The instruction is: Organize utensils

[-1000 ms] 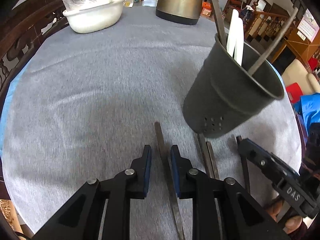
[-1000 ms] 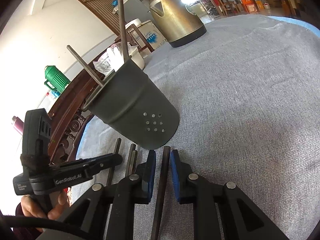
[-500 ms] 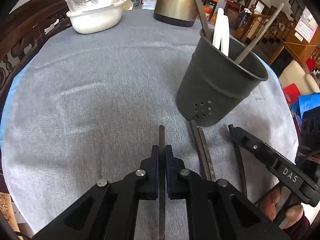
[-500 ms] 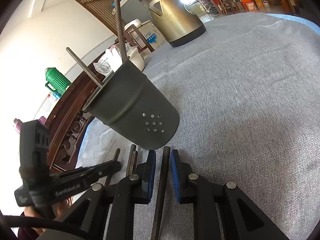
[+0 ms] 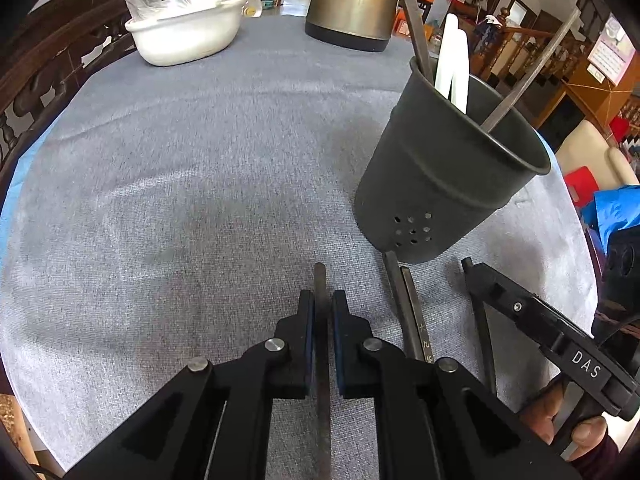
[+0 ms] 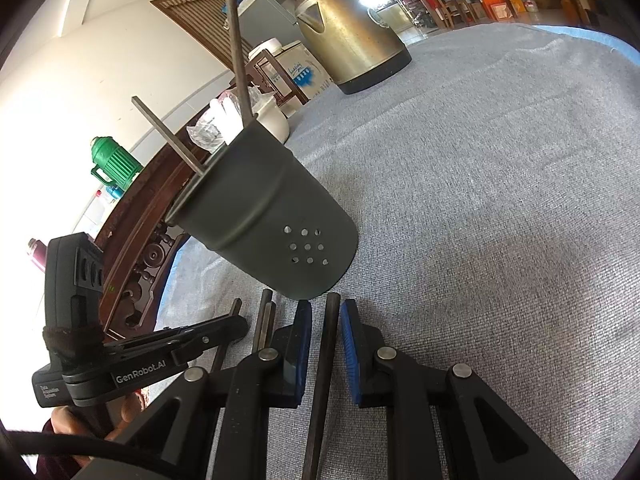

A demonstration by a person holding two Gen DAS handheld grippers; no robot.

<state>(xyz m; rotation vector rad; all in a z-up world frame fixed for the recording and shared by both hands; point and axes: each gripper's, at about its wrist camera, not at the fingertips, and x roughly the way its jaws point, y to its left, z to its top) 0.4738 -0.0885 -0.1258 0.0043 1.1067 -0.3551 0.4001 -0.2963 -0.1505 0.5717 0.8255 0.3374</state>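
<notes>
- Left wrist view: left gripper (image 5: 320,312), jaws drawn in on a dark chopstick (image 5: 320,280). The blue pads look to be touching its sides, so it reads as clamped. The stick runs straight along the gap and its tip pokes out just ahead of the fingertips, a lengthwise hold that would suit tipping it end-first into the holder.
- Same view: dark utensil holder (image 5: 448,184), ahead and to the right of the jaws, upright on the grey tablecloth (image 5: 180,200). It already carries several sticks and a white utensil (image 5: 452,64).
- Same view: a loose pair of chopsticks (image 5: 404,300) lies just right of the jaws, ends near the holder's base. Judged the remaining stock.
- Same view: white bowl (image 5: 188,36) and metal kettle (image 5: 352,4), far ahead, well apart from the work.
- Right wrist view: right gripper (image 6: 326,320), jaws apart, straddling a second chopstick (image 6: 326,344) with a visible gap each side; not yet gripped.
- Same view: the holder (image 6: 264,224) sits just ahead and left of the jaws.
</notes>
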